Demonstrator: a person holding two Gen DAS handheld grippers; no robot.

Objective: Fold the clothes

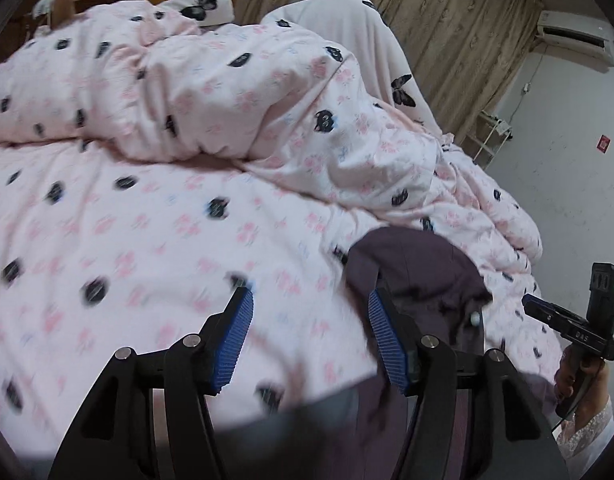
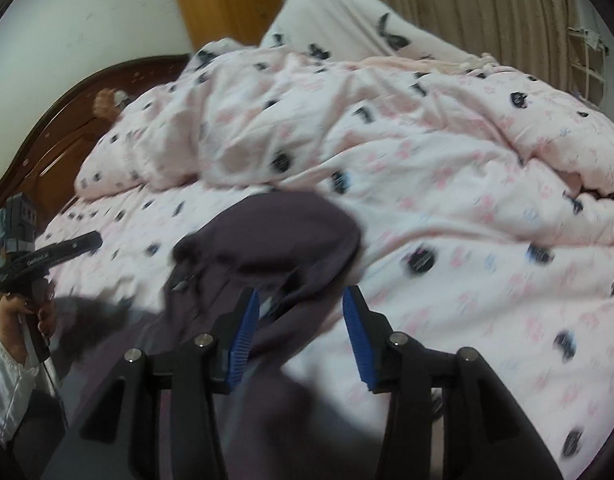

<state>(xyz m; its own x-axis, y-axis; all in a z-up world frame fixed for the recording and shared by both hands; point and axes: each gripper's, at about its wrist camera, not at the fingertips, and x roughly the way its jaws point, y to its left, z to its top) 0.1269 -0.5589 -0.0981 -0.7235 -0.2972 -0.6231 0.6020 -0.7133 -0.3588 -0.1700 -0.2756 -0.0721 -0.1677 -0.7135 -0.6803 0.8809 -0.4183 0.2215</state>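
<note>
A dark purple garment (image 1: 423, 276) lies crumpled on the pink printed bed sheet (image 1: 147, 240). In the left wrist view my left gripper (image 1: 311, 304) is open, its right finger against the garment's left edge, nothing held. In the right wrist view the garment (image 2: 275, 232) lies just ahead and left of my right gripper (image 2: 301, 300), which is open, with cloth lying between and under its fingers. The right gripper's body also shows in the left wrist view (image 1: 571, 324) at the far right; the left gripper's body shows in the right wrist view (image 2: 35, 256) at the left.
A bunched pink quilt (image 1: 227, 92) with black cat prints fills the far half of the bed. A butterfly-print pillow (image 1: 363, 36) stands behind it. A dark wooden headboard (image 2: 39, 148), curtains (image 1: 447, 12) and a white rack (image 1: 491, 136) surround the bed.
</note>
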